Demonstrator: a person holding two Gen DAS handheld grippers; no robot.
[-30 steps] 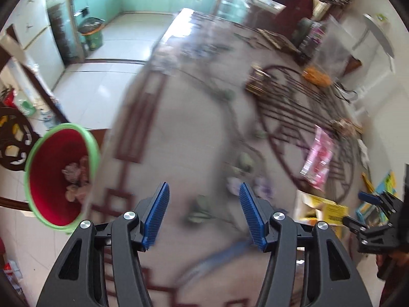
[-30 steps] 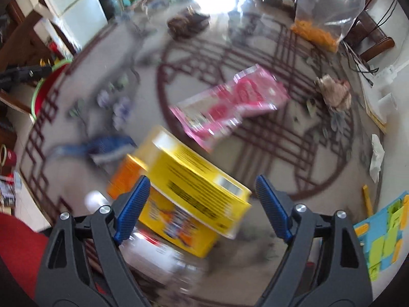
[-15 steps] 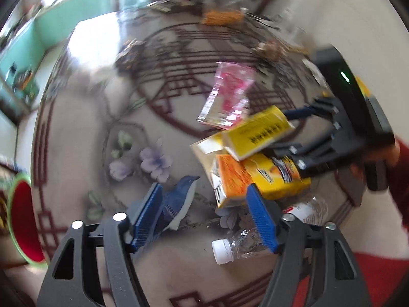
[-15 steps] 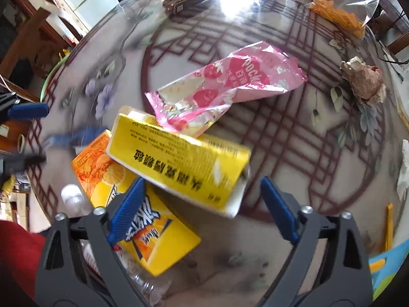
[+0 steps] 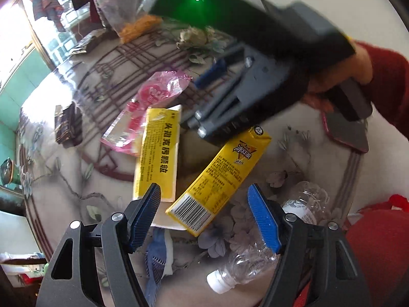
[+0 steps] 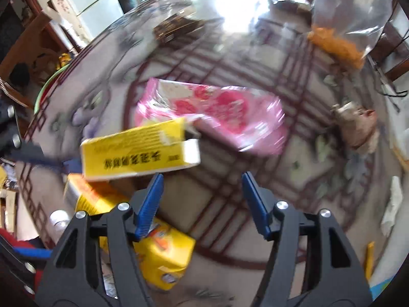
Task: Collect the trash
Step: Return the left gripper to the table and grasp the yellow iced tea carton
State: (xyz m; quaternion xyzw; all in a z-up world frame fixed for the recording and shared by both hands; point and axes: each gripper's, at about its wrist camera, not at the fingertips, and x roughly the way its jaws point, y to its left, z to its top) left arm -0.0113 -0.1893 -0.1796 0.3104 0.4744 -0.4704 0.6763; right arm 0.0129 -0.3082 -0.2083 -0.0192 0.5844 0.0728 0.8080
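table [image 5: 64,186] – round, glass-topped, lattice and flower pattern under the glass.

left gripper [image 5: 204,212] – jaws spread wide, holding nothing, poised just above the barcode end of the drink carton [image 5: 219,179]. carton: yellow, lying flat on a slant, near the table edge.

yellow box [image 5: 158,153] – flat, chinese print, lying just beside the carton on its far-left side; one end overlaps the pink wrapper [image 5: 143,110]. in the right wrist view the same box [image 6: 138,153] shows an open end flap and sits ahead-left of the blue pads.

right gripper [image 6: 202,202] – jaws wide apart, nothing between them; bare tabletop shows in the gap. seen from the left wrist view it hangs over the far ends of the box and carton, blurred.

pink wrapper [image 6: 212,112] – crinkled plastic, red spots, beyond the right gripper toward the table centre.

clear bottle [image 5: 258,253] – empty plastic, white cap, on its side beside the left gripper's right finger.

other items – bag of orange snacks [image 6: 337,43] at the far edge; crumpled brown paper [image 6: 358,125] to the right; dark packet [image 5: 67,125] well apart to the left; red bin with green rim [image 6: 48,89] beyond the table's left edge.
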